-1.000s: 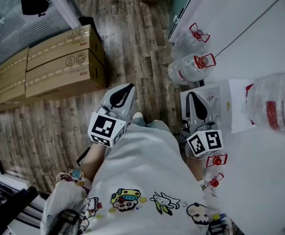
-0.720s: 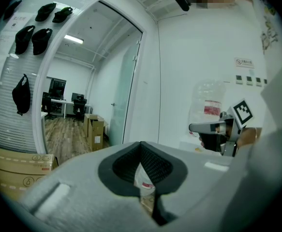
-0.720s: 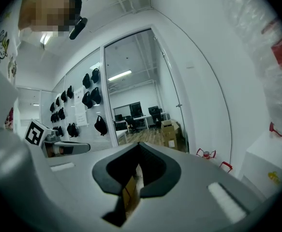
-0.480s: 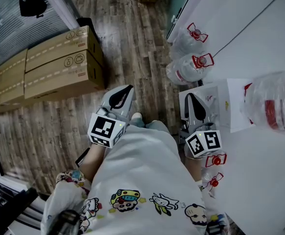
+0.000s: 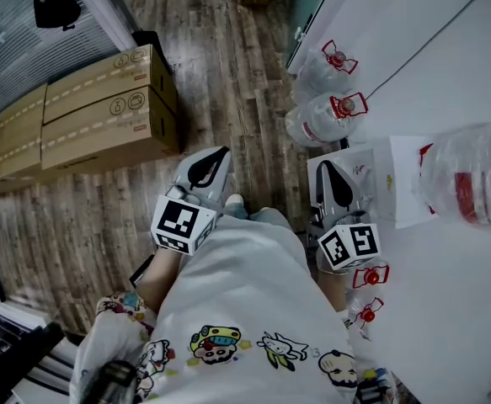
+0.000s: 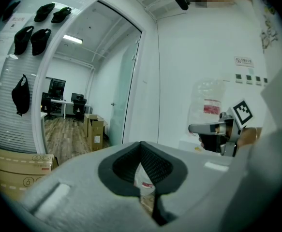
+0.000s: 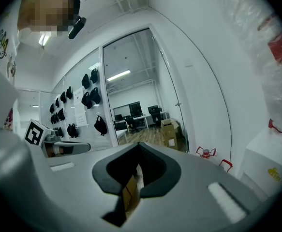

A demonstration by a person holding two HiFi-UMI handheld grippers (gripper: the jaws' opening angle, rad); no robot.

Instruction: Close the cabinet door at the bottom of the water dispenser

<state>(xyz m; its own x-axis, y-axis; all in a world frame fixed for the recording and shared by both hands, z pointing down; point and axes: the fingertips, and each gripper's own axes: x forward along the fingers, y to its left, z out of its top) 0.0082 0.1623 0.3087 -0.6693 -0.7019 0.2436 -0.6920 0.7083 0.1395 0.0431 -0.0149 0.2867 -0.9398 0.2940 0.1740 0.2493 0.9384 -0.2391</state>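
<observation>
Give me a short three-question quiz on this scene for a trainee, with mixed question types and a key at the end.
1. True or false: the left gripper and the right gripper are both shut and hold nothing.
2. In the head view, what lies on the wooden floor to the left of the left gripper? A. cardboard boxes B. a ladder C. a bucket
3. Fill in: the water bottles ahead of the right gripper have ___ handles.
Key: 1 true; 2 A; 3 red.
</observation>
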